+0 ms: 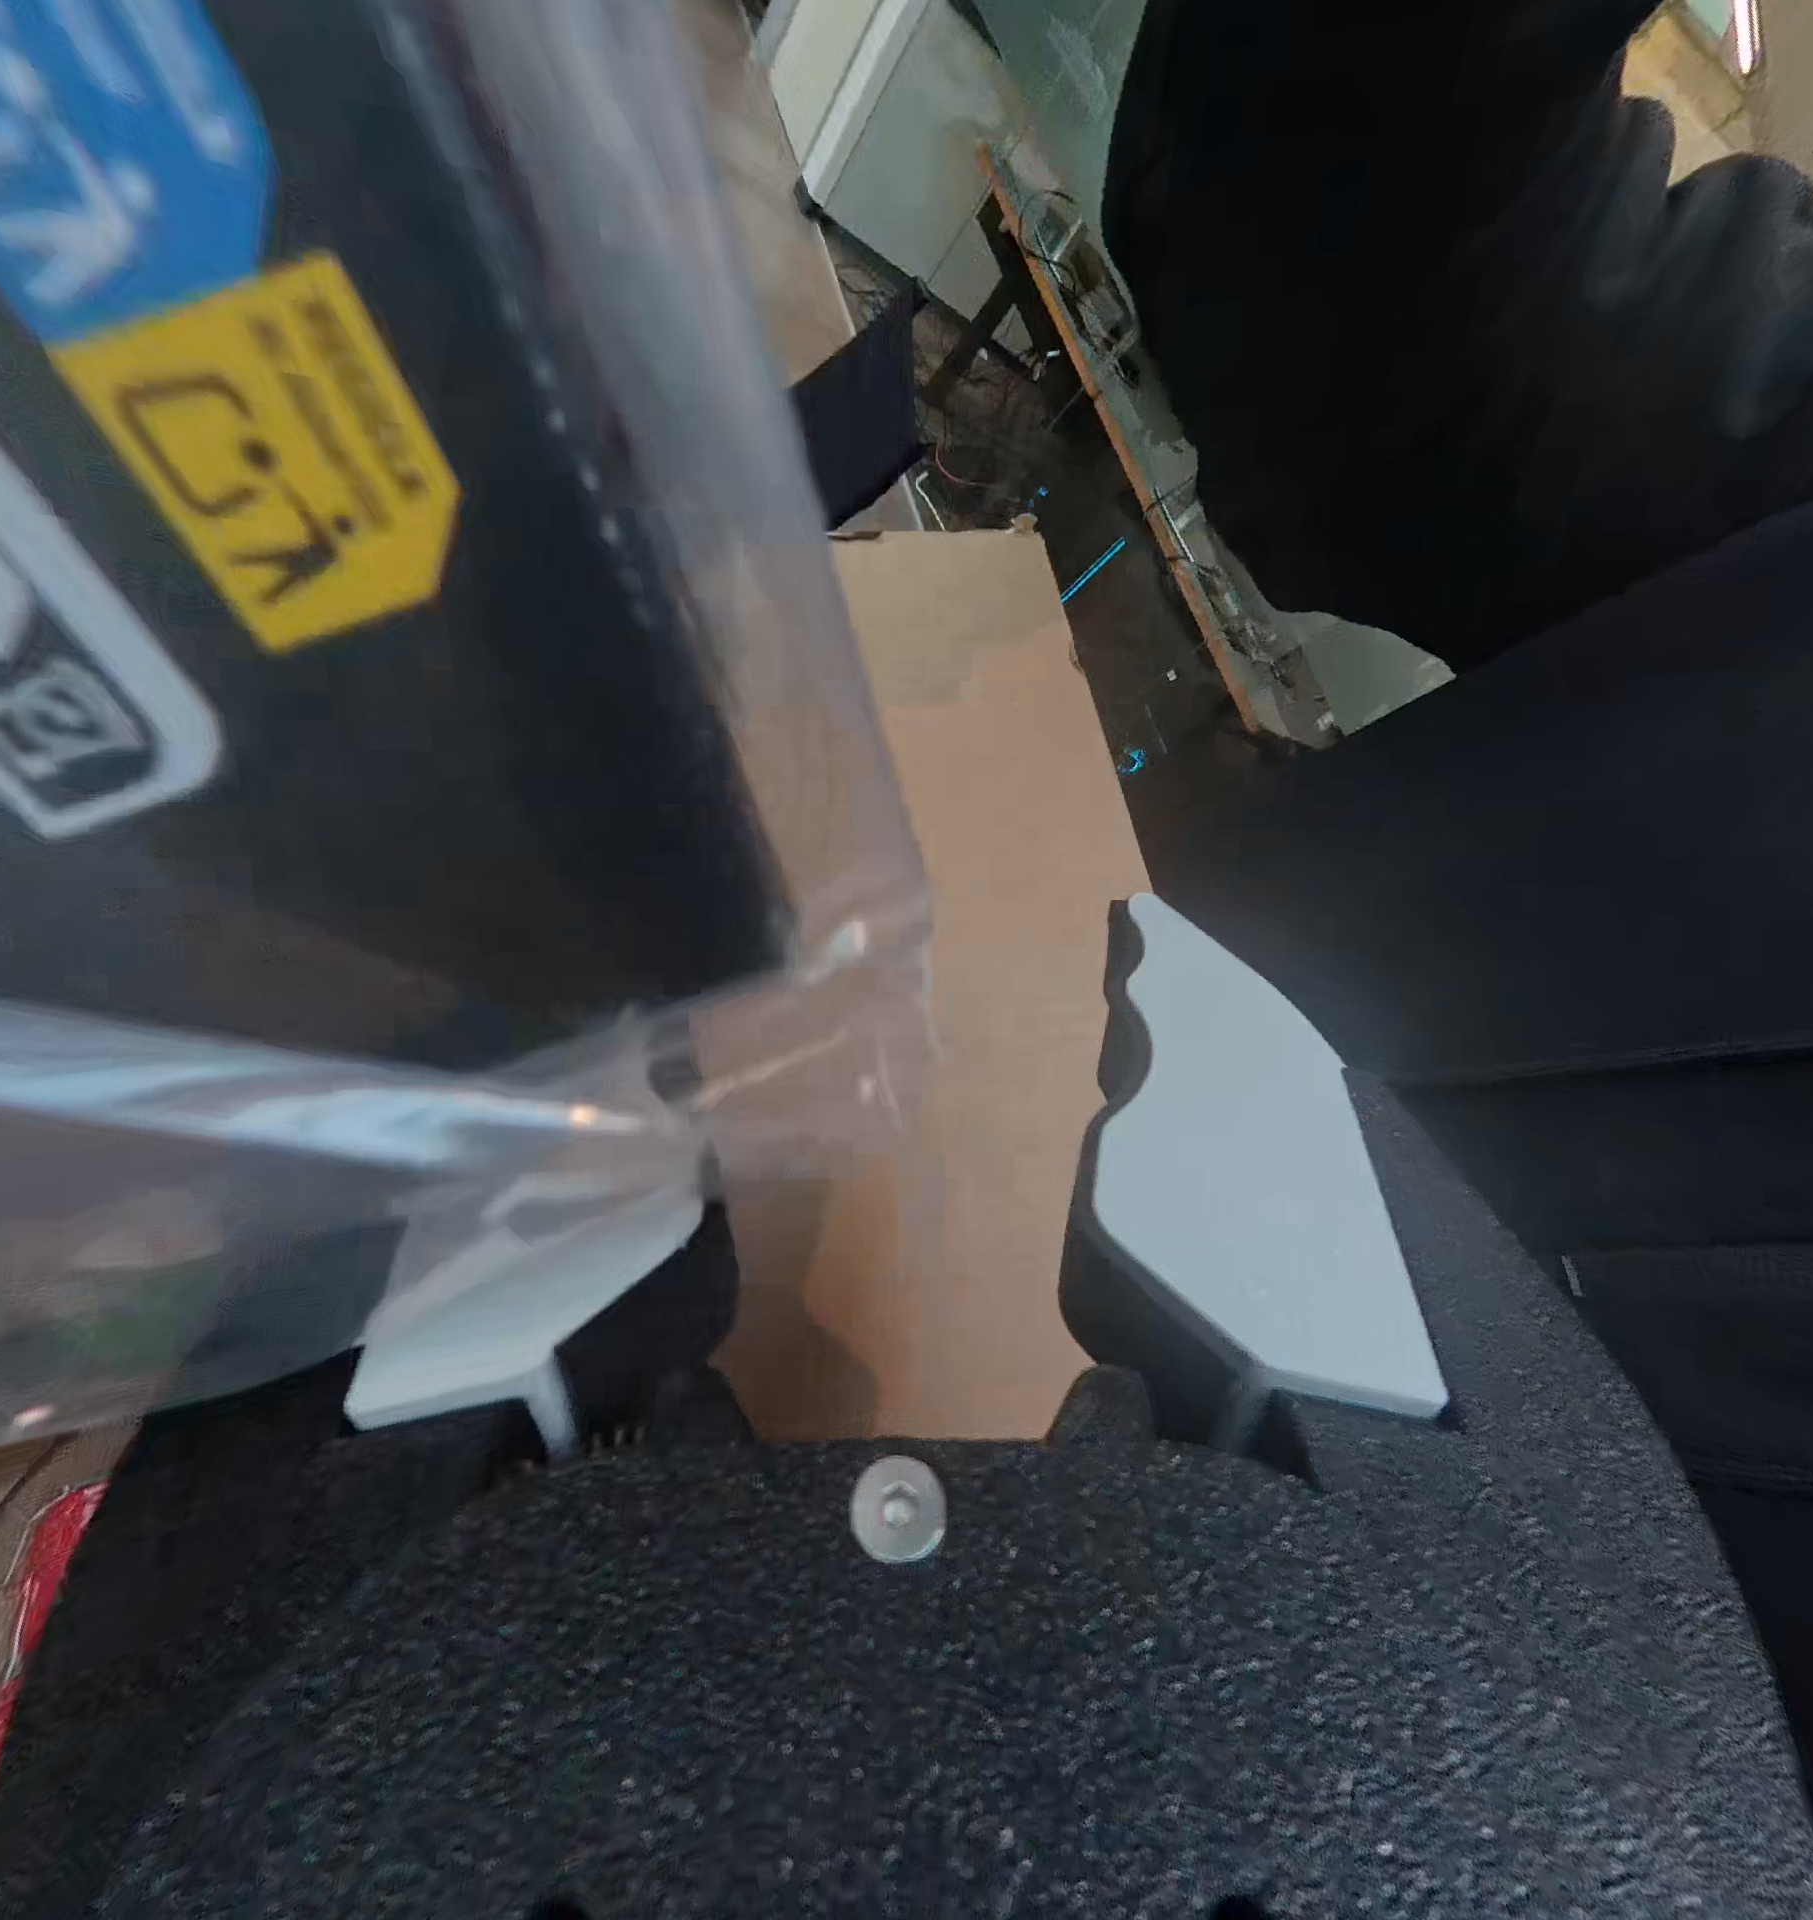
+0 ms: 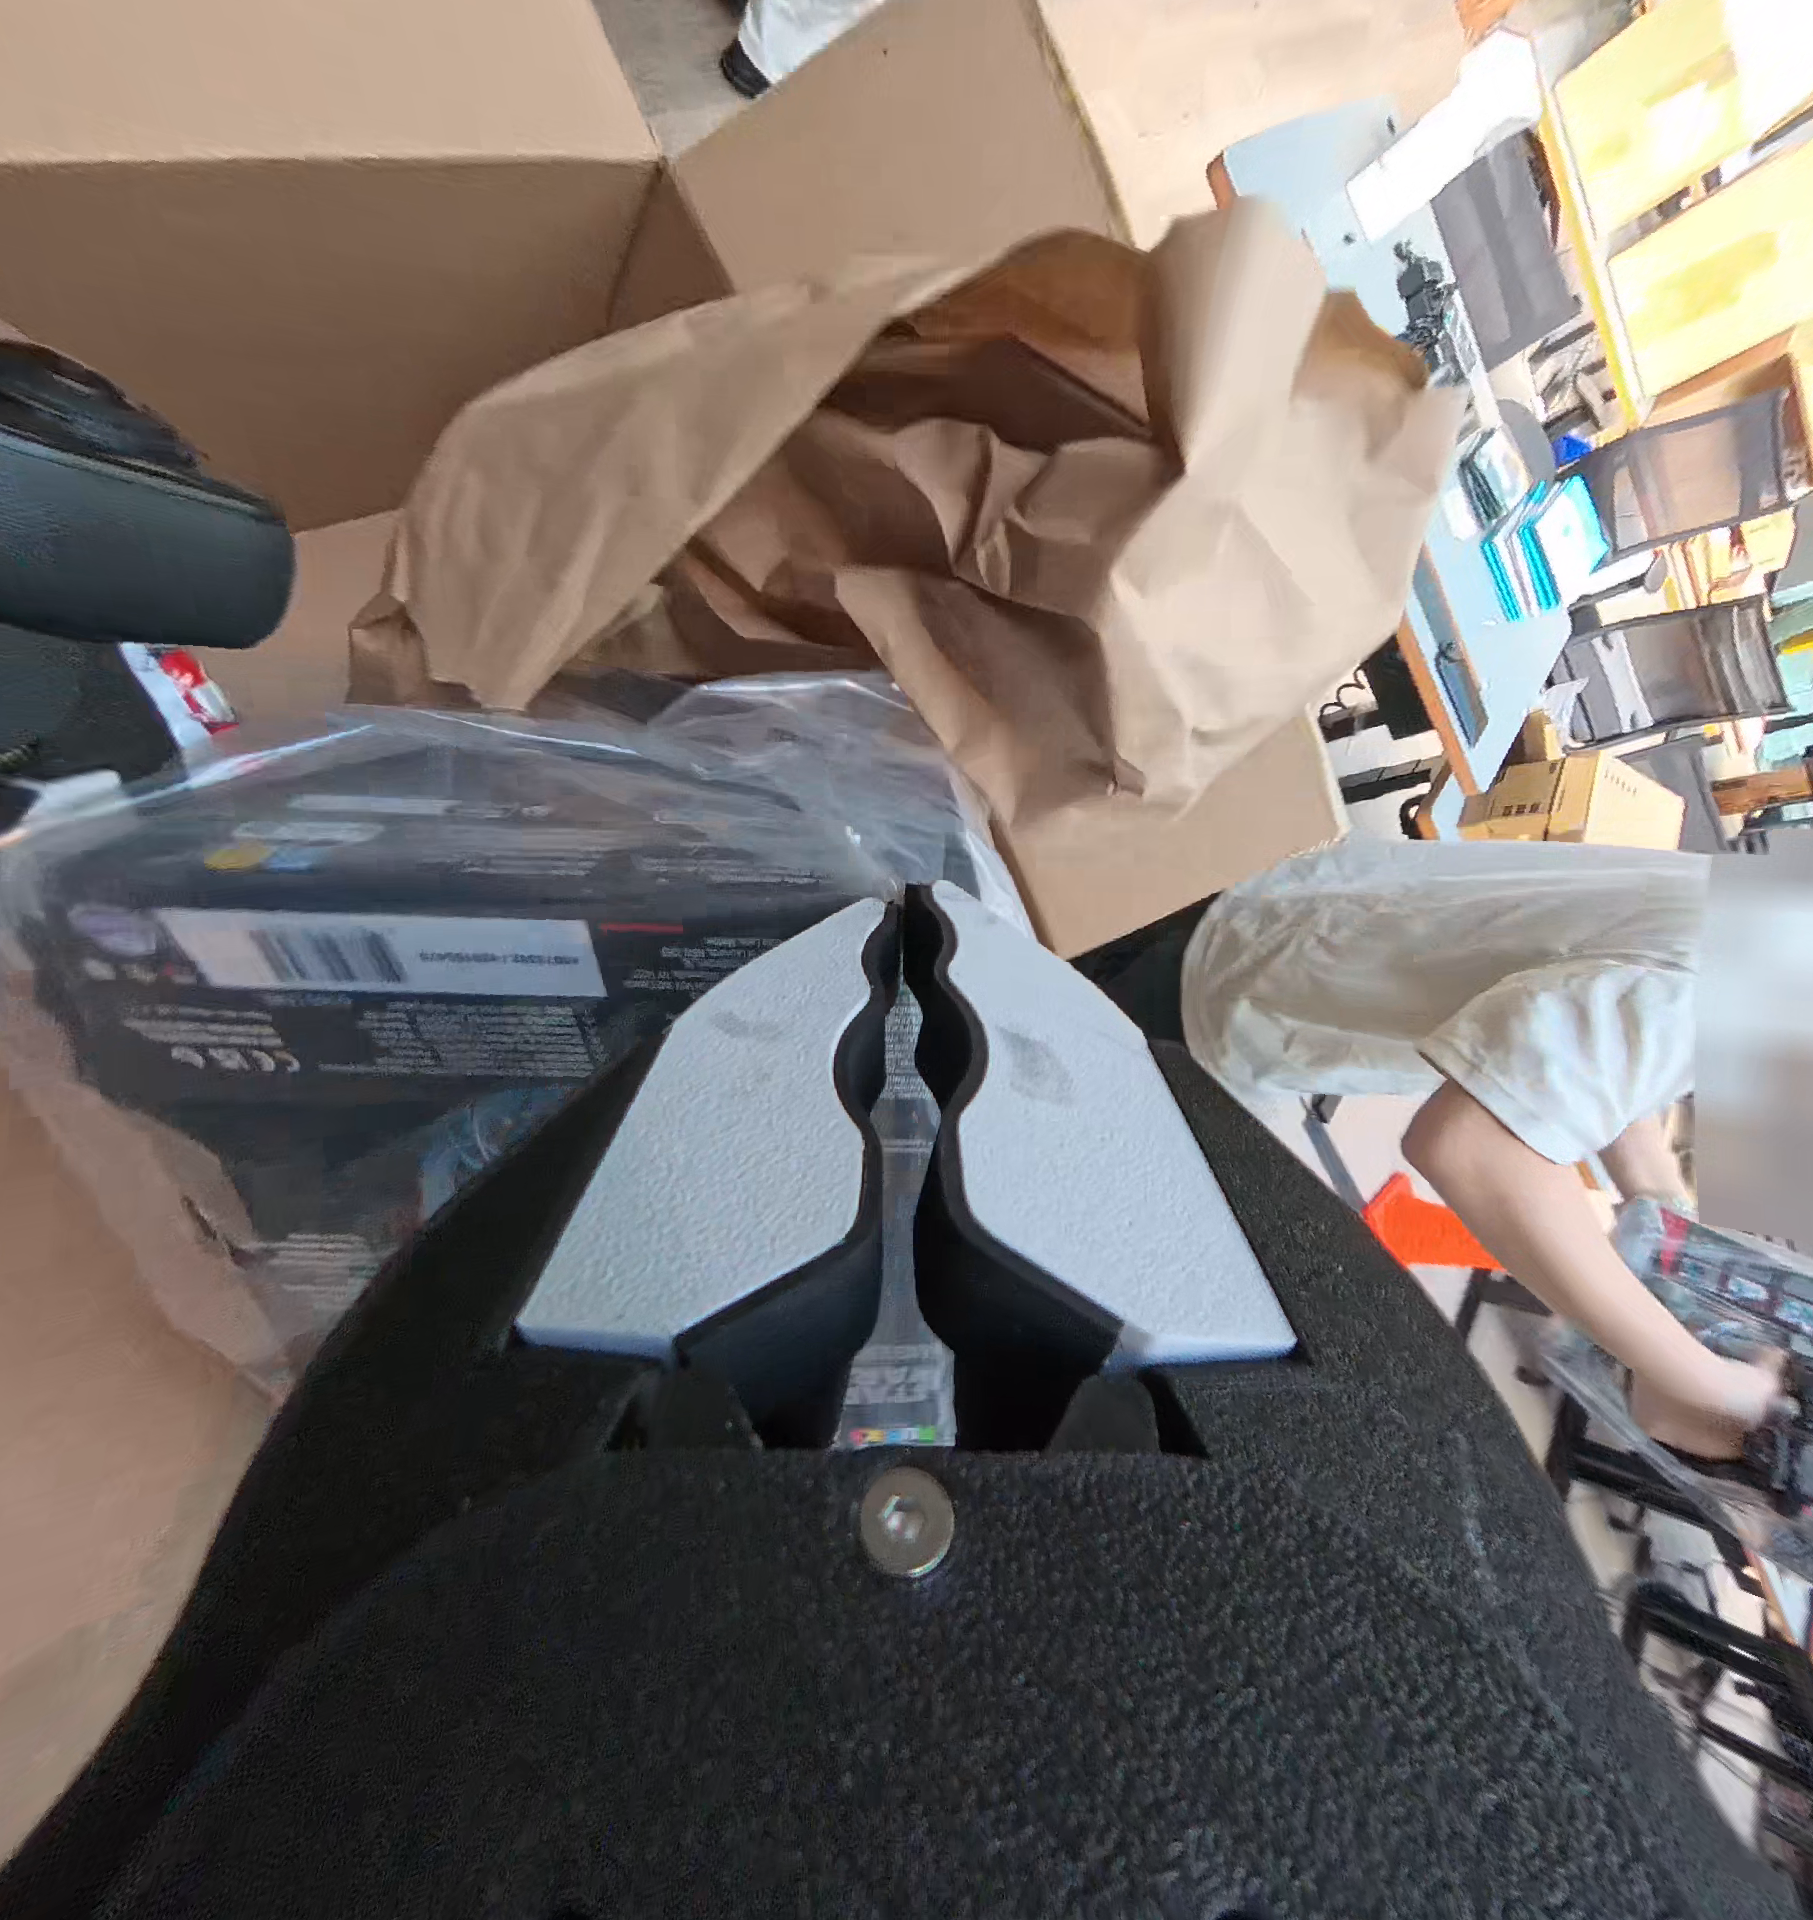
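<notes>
On my far left the left tool (image 1: pixel 912 1132) has its two fingers spread wide, with bare cardboard (image 1: pixel 985 935) showing through the gap. Nothing is clamped there, though loose clear plastic bag (image 1: pixel 382 1153) drapes over its left finger (image 1: pixel 528 1299). Inside that wrap sits a black box (image 1: pixel 414 623) pressed close to the lens, bearing blue, yellow and white stickers. To the right of the gap, a person's dark sleeve (image 1: pixel 1504 810) fills the frame beside the right finger.

Through the right wrist camera, the other tool's black body shows at the left edge, above the bagged box (image 2: pixel 382 935), which lies on its side with a barcode label facing me. My right tool (image 2: pixel 903 925) has its fingers drawn together, pinched on the plastic bag right at the box's near edge; a strip of the wrap runs down between the pads. Behind the box, crumpled brown packing paper (image 2: pixel 985 499) spills from an open cardboard carton (image 2: pixel 310 260). Farther right, a person in a white shirt (image 2: pixel 1453 987) bends over, gripping another bagged package (image 2: pixel 1764 1382), with cluttered desks (image 2: pixel 1484 623) and shelves beyond.
</notes>
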`<state>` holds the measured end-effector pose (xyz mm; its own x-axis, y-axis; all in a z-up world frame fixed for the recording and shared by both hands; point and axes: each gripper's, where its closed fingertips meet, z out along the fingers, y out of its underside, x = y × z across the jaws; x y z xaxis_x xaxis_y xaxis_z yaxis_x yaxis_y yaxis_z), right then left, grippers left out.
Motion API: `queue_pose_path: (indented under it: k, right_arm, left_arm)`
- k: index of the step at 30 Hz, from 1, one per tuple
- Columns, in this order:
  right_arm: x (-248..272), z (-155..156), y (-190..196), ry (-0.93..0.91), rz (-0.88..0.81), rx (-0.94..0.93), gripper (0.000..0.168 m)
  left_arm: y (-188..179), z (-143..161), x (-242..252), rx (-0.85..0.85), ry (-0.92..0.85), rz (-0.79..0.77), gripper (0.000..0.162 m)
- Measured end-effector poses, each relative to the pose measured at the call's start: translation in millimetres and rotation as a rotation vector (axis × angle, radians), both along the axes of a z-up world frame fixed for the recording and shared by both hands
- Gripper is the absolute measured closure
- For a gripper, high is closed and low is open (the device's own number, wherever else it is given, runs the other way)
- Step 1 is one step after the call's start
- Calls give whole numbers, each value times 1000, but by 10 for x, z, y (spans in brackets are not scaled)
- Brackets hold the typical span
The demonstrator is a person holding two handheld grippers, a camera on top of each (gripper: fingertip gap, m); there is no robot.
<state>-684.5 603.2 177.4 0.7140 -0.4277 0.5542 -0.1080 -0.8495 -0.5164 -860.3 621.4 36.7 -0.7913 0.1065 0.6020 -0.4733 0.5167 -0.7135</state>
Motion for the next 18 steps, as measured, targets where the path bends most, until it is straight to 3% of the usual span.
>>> queue_pose_path:
  k: [4,10,14,18]
  right_arm:
    - [-10,-65,-124,43,-10,196,168]
    - [-31,40,-307,-1,-36,218,168]
    - [-73,110,-446,-36,-60,223,168]
    - [-114,142,-524,-45,-65,247,168]
  left_arm:
    - [-219,-24,-138,23,14,-77,105]
    - [-229,-40,-245,152,-56,-149,90]
    - [85,232,-349,178,-118,-192,88]
    - [298,663,64,179,-426,-76,81]
